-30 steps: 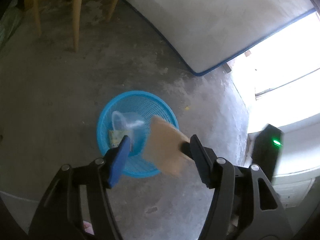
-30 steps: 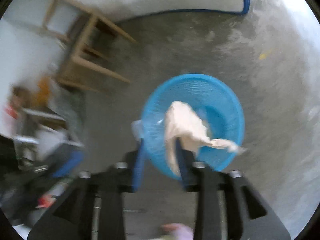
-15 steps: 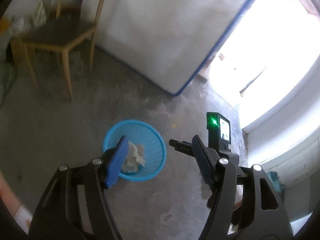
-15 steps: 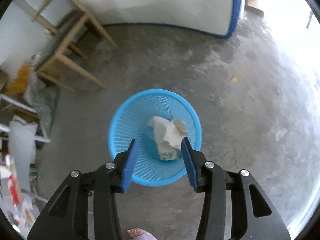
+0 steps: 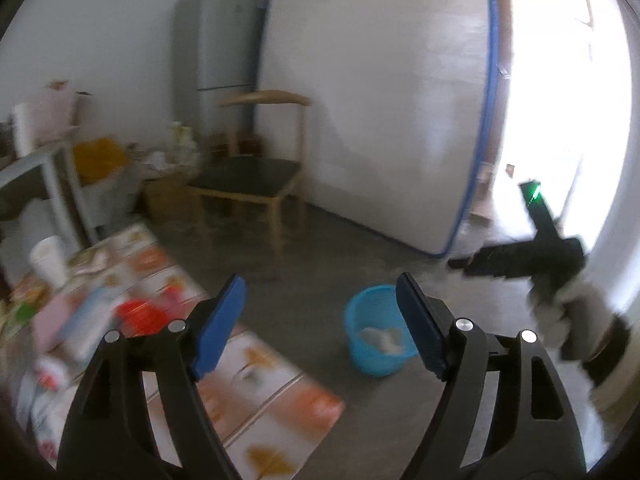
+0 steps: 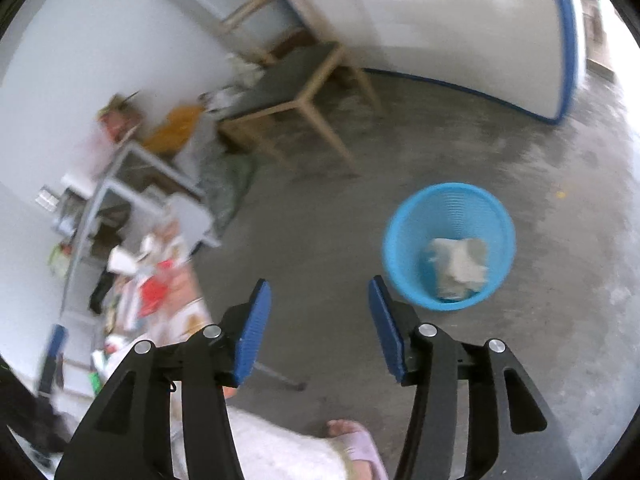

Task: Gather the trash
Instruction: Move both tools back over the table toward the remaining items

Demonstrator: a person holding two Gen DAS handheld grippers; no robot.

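Both of the scraps I had been carrying a second earlier, a brown piece in the left tongs and a pale rag in the right, were gone from the tongs and the views had swung up from the blue basket (image 6: 448, 216) to take in the room. Pale crumpled trash (image 6: 460, 266) lay in the bottom of that basket, which stood on the bare concrete floor (image 6: 328, 240), ahead of and to the right of my right gripper (image 6: 318, 326). Its jaws had just been opening and stood apart with nothing between the blue pads. From the left view my left gripper (image 5: 320, 322) gaped wider, its jaws also just opened and empty, and its right finger cut off the right edge of the basket (image 5: 366, 322) so that only part of the trash (image 5: 380, 338) showed. Off to the right I could see the right gripper (image 5: 520, 258) as a dark blurred shape with a green light, held in my gloved hand (image 5: 560, 312); its fingers were too smeared to read there. A wooden chair (image 5: 248, 184) stood near a white mattress (image 5: 380, 100) leaning upright, with a grey fridge (image 5: 216, 44) behind. Litter on a printed mat (image 5: 248, 376) at the left was too blurred to name. My foot (image 6: 352, 440) showed at the lower edge, partly cut off.
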